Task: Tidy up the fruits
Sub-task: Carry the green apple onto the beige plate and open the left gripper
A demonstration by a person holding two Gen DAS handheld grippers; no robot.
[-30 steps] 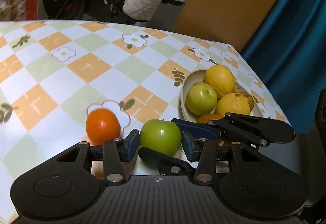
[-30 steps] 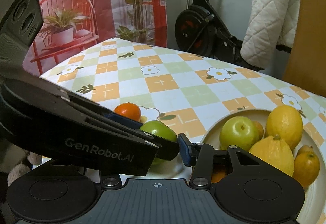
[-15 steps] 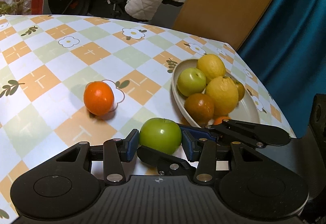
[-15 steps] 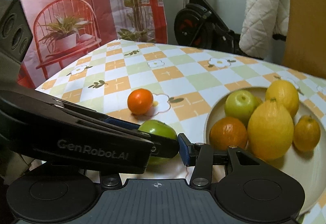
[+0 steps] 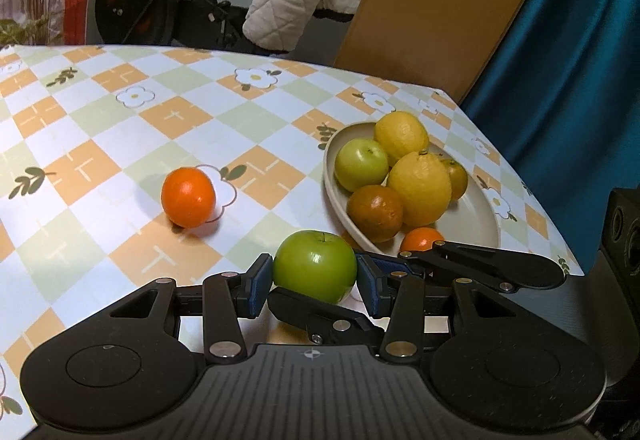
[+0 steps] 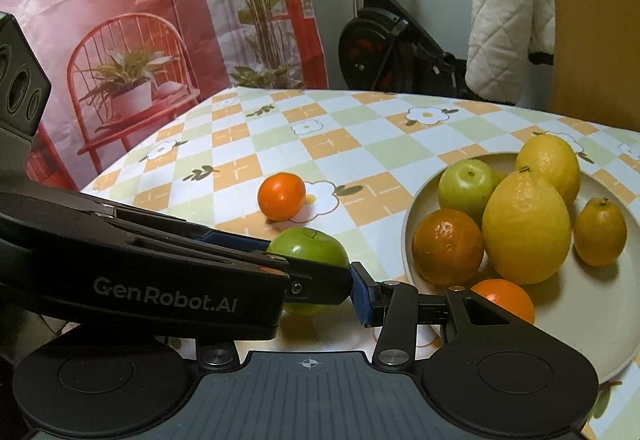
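Left gripper (image 5: 315, 282) clamped on green apple (image 5: 315, 266), lower centre of frame, just beside plate (image 5: 334, 196). Right gripper (image 6: 316, 294) crossed with left about same apple; one pad hidden, grip cannot be told. Loose orange (image 5: 188, 197) on tablecloth (image 5: 100, 144), centre left. Plate at right carrying lemons, apple, oranges.

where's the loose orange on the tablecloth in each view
Left wrist view: the loose orange lies left of centre on the tablecloth, up and left of the green apple.
Right wrist view: it lies near centre, just above the same apple.
Shared landmark: the plate of fruit, to the orange's right in both views.
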